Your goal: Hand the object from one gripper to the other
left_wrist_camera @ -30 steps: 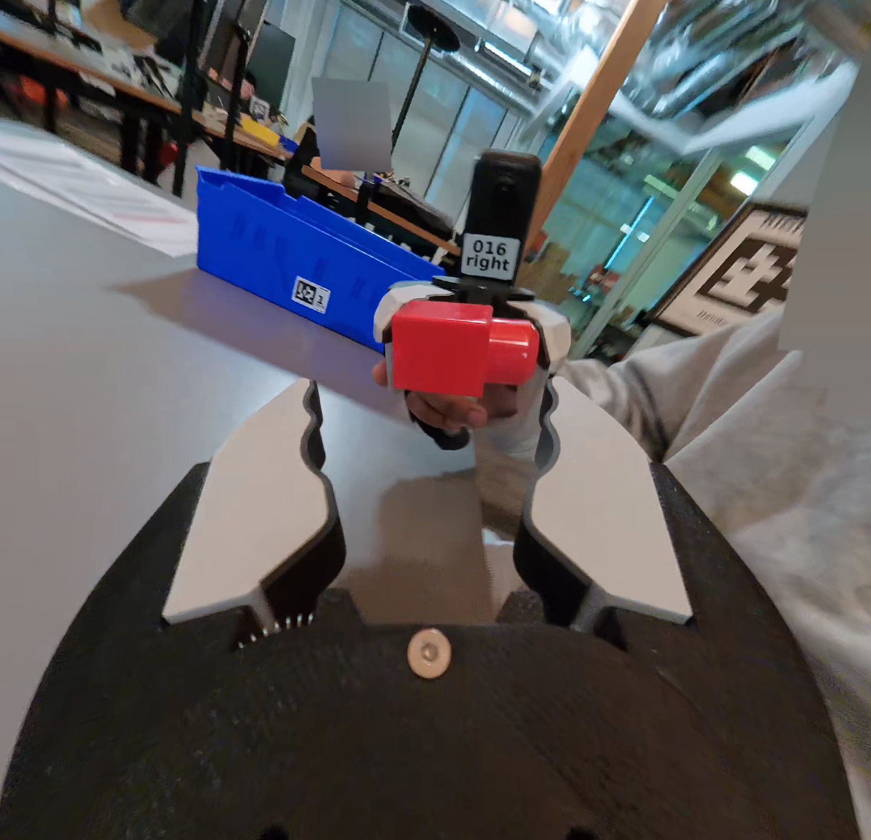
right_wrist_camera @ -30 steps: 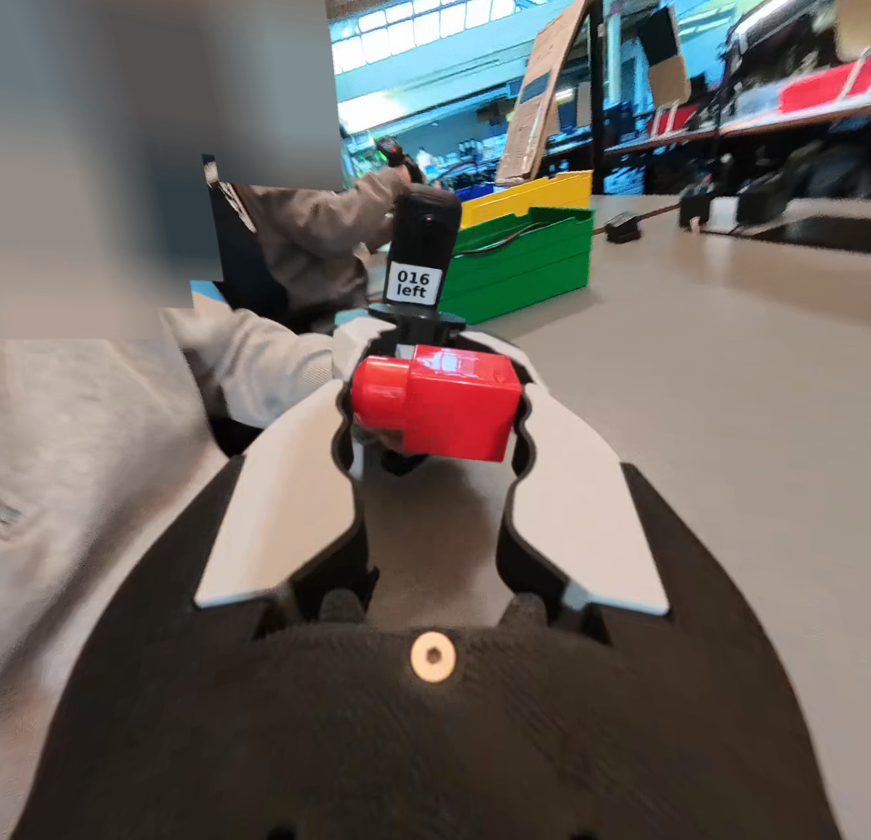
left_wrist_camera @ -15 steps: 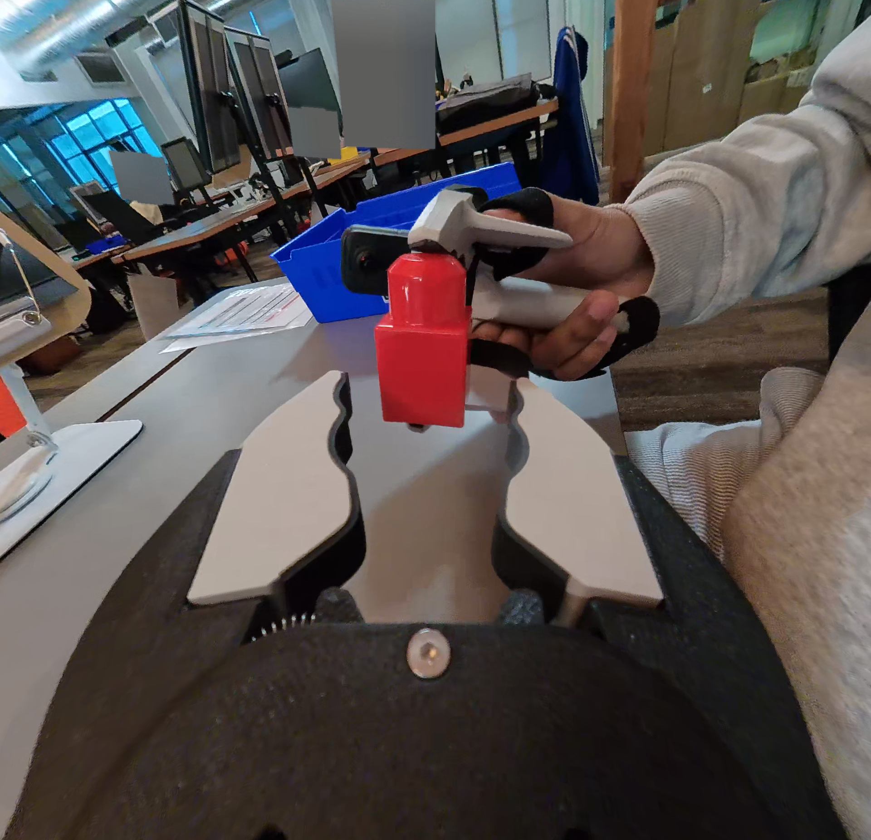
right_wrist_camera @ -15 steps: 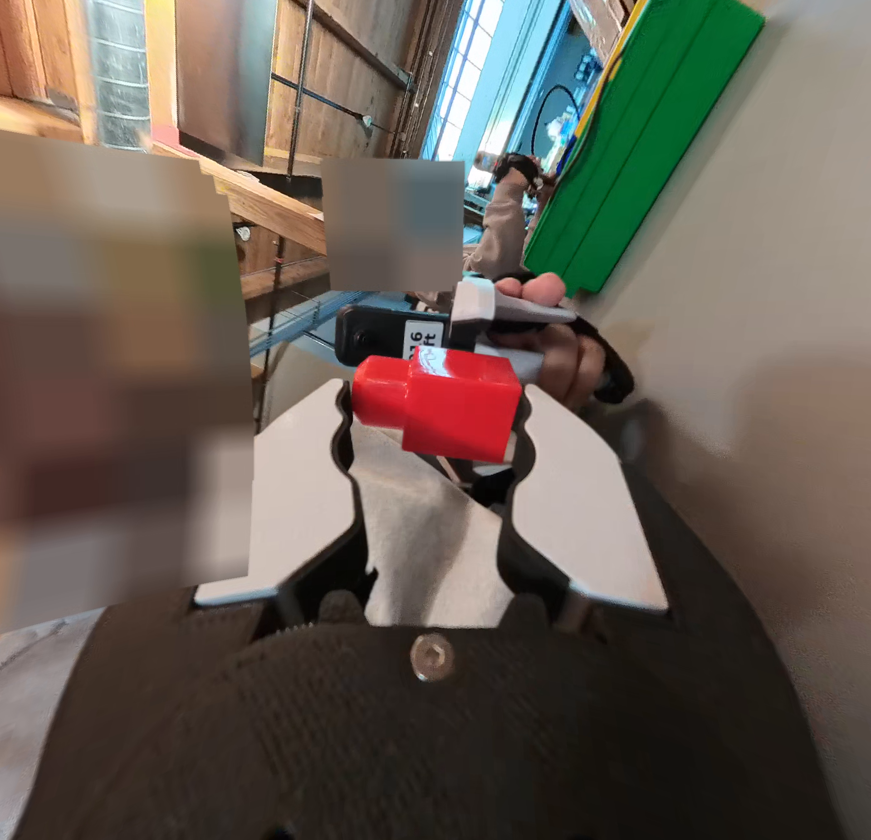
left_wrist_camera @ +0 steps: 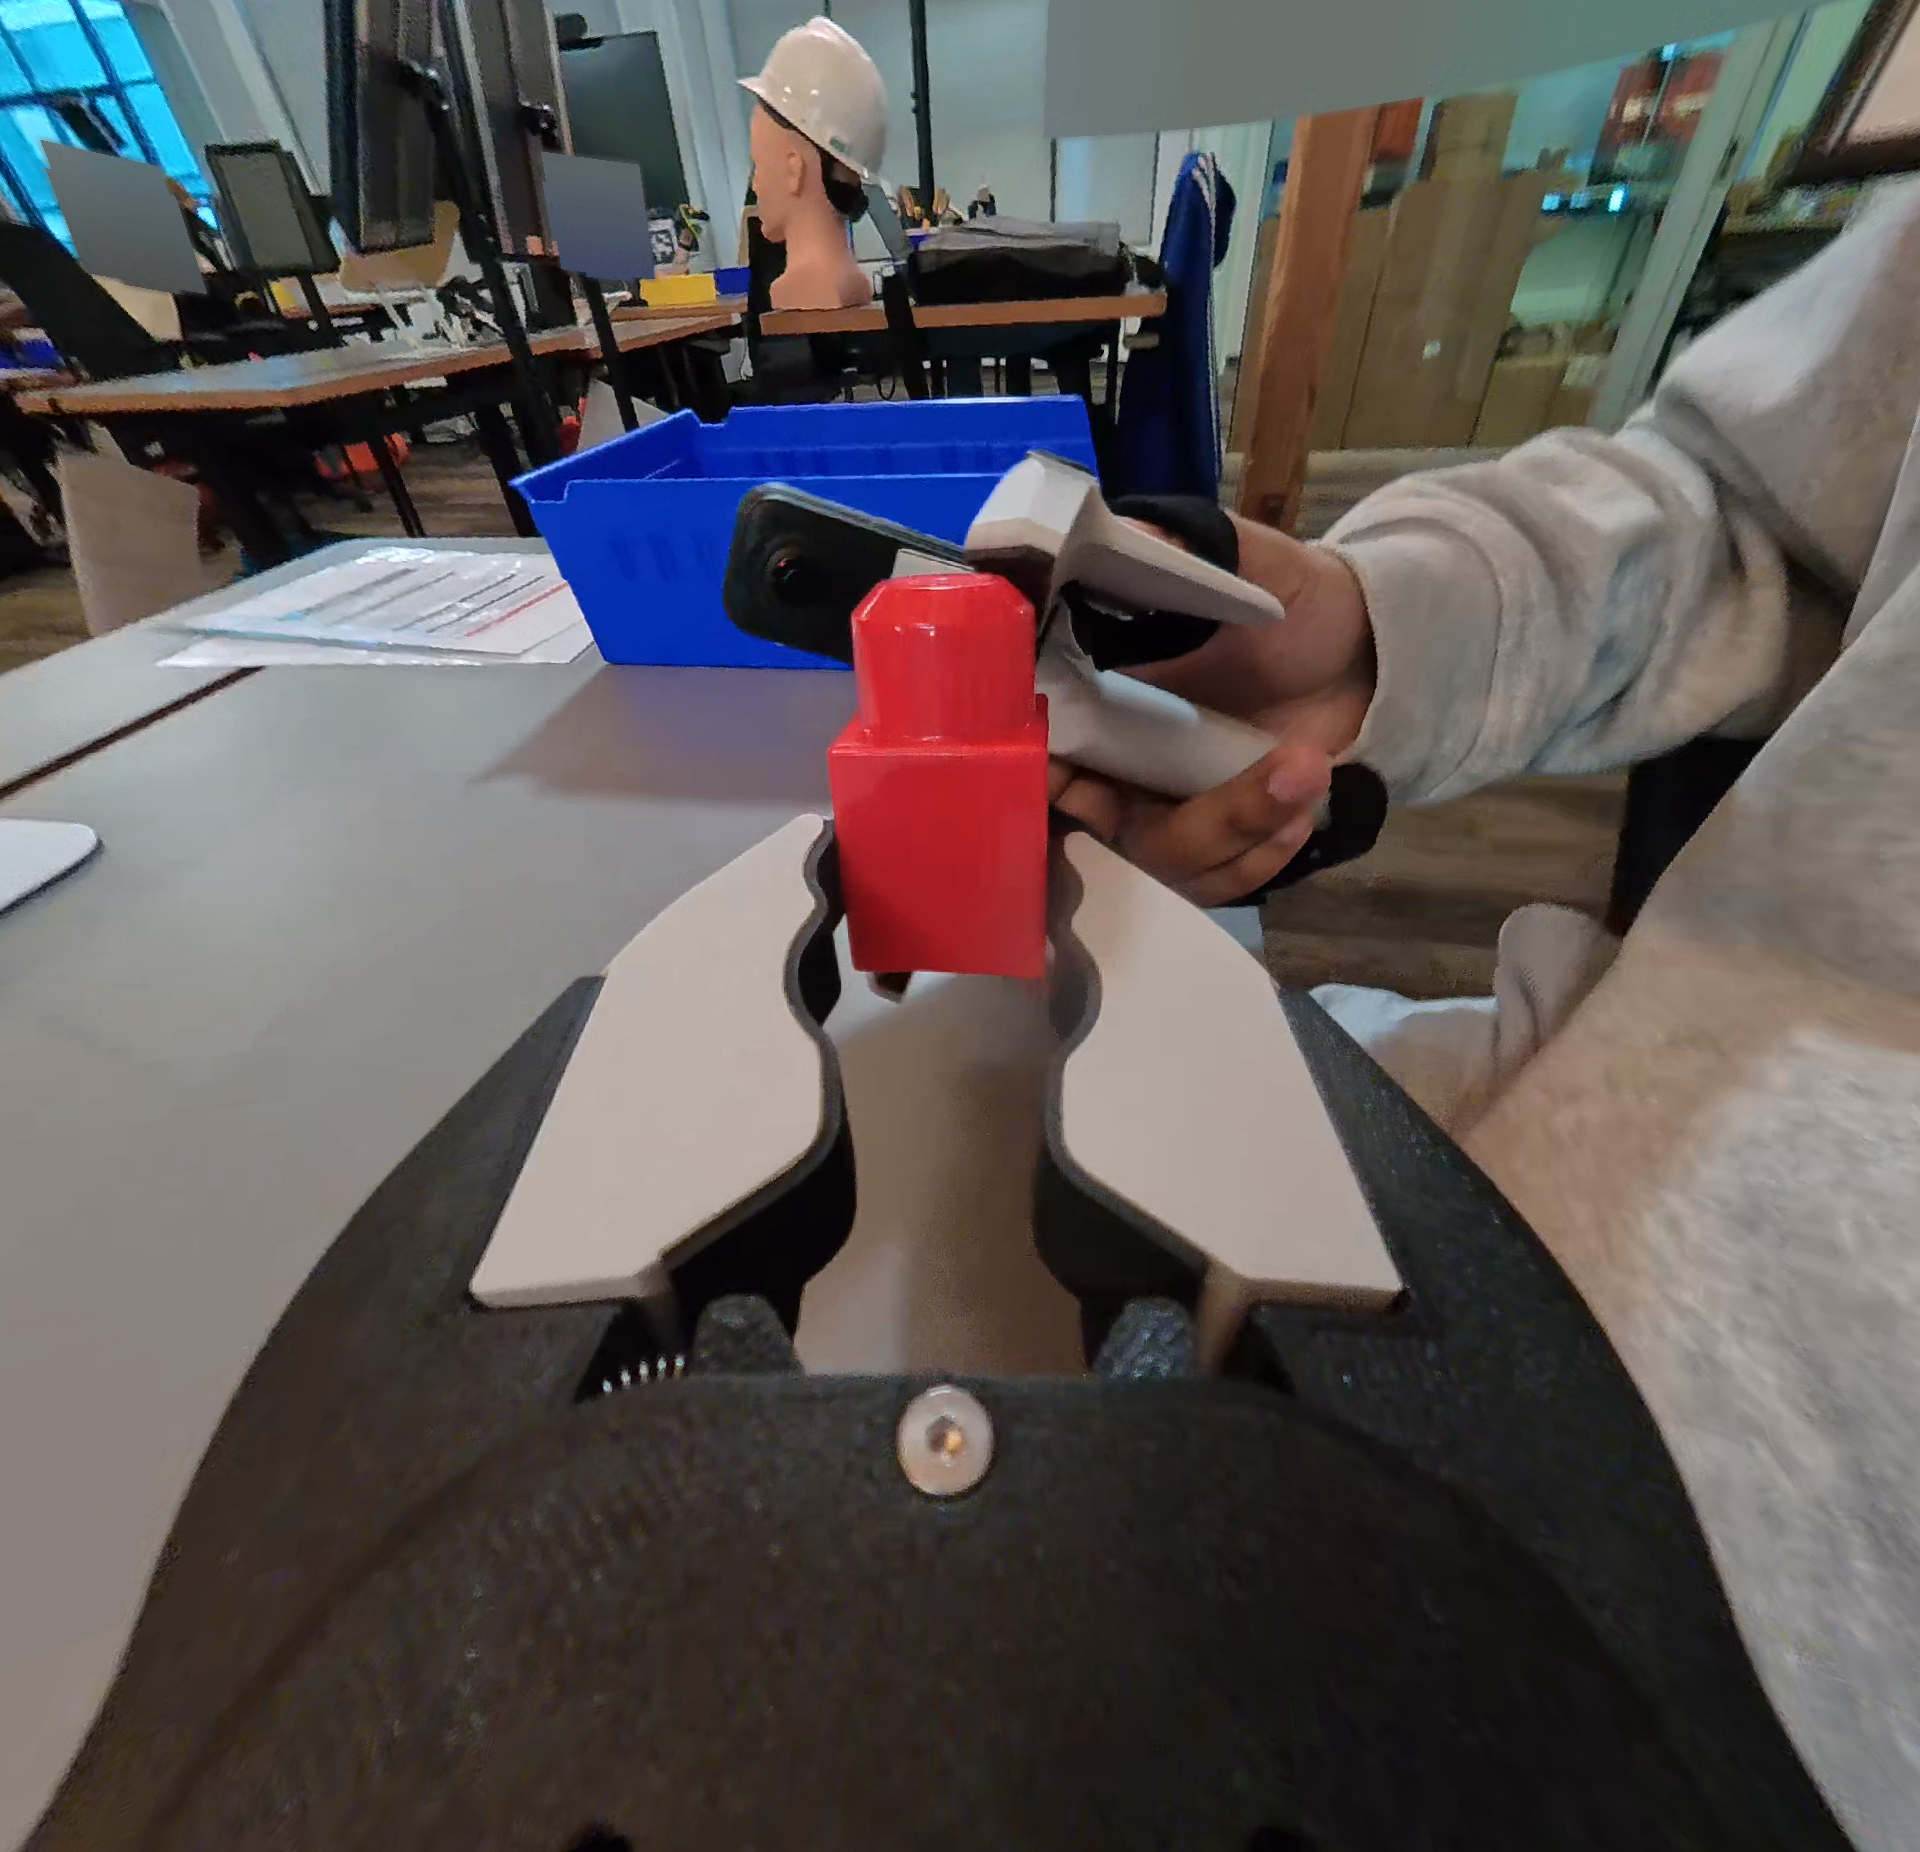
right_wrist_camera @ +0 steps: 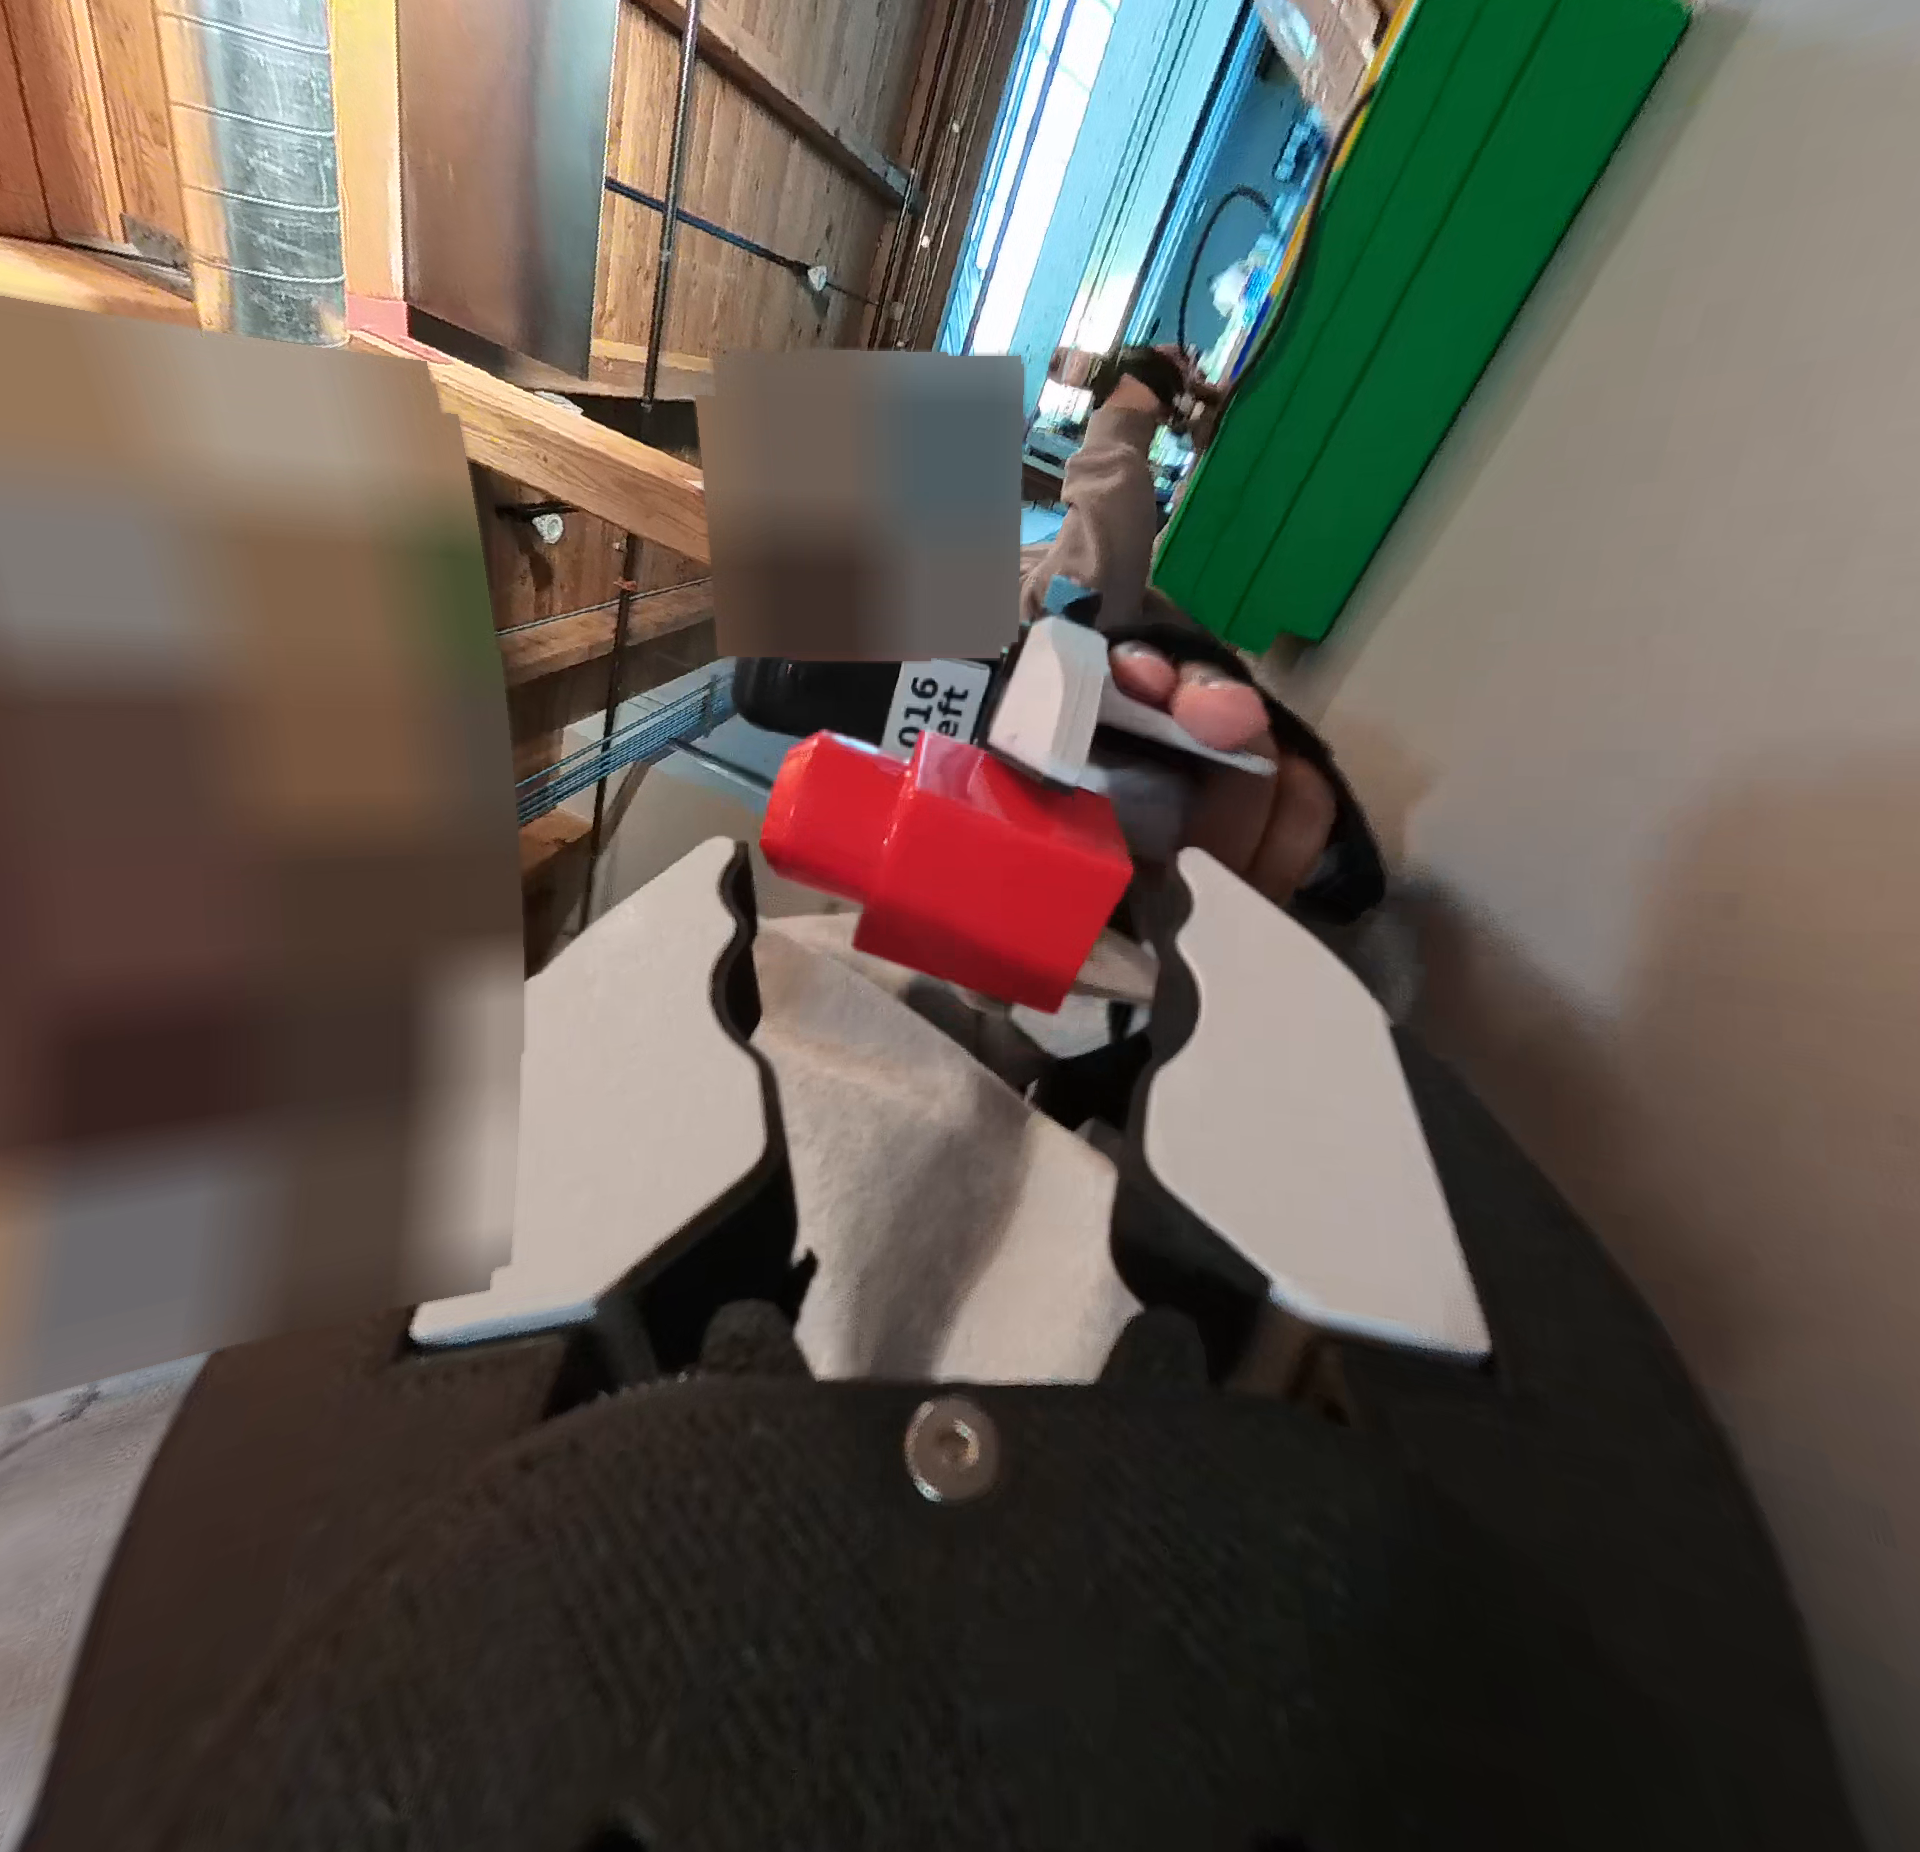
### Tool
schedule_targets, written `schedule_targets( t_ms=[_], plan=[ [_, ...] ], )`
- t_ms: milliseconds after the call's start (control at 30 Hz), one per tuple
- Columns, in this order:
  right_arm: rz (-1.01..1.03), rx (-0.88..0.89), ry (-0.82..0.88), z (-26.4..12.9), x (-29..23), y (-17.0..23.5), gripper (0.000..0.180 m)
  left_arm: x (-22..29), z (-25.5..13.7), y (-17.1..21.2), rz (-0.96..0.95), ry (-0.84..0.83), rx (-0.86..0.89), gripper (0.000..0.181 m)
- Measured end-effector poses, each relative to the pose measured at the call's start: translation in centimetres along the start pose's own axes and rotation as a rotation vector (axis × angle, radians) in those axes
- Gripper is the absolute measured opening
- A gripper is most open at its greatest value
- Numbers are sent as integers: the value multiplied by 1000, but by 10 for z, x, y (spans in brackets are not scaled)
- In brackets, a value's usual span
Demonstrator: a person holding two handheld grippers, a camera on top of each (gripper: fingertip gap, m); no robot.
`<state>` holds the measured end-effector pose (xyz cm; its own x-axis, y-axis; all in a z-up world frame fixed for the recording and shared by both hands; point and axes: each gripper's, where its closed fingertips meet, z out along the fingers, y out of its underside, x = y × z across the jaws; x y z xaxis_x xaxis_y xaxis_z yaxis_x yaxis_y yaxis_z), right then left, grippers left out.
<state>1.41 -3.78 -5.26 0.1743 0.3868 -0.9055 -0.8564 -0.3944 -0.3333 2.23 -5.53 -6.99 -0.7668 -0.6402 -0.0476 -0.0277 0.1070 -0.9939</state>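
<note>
The left gripper (left_wrist_camera: 940,867) has closed. Half a second ago its fingers stood wide apart with the block (left_wrist_camera: 940,836) ahead of them. Now both tips press the block's flat sides, and the block stands upright between them, stud up, above the table (left_wrist_camera: 312,919).

The right gripper (right_wrist_camera: 956,867) has changed the other way. Half a second ago its tips touched both sides of the block. In its own view they are now spread, with a gap on each side of the block, which lies with its stud pointing left. That view is smeared by motion, so the far tip may not be fully clear. From the left view the right gripper sits just behind the block, held in a hand (left_wrist_camera: 1247,763), and its lower finger seems very close to the block's back face.

I judge the handover all but done: the left gripper carries the block and the right has let go. The right gripper has yet to draw back without knocking the block.

Farther off, a blue bin (left_wrist_camera: 644,555) rests on the table, well clear.
</note>
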Motion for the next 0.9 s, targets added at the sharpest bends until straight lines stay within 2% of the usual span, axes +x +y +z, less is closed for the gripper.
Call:
schedule_targets(
  t_ms=[33,300,467,700,833,900],
  plan=[
    [-34,23,13,-2,1,-4,78,-2,-1,-1,-38,2,10,38],
    [-415,214,163,-27,-3,-43,77,-16,-4,2,-406,89,73,38],
    [-604,123,257,-23,1,-34,62,-19,-6,-1,-575,142,131,38],
    [-774,2,334,-13,8,-17,53,-13,-5,-2,-573,165,121,38],
    [-757,-12,328,-9,8,-13,51,-4,0,1,-531,175,83,38],
    [-731,-24,323,-9,10,-10,44,-1,1,1,-525,177,78,38]
  ],
)
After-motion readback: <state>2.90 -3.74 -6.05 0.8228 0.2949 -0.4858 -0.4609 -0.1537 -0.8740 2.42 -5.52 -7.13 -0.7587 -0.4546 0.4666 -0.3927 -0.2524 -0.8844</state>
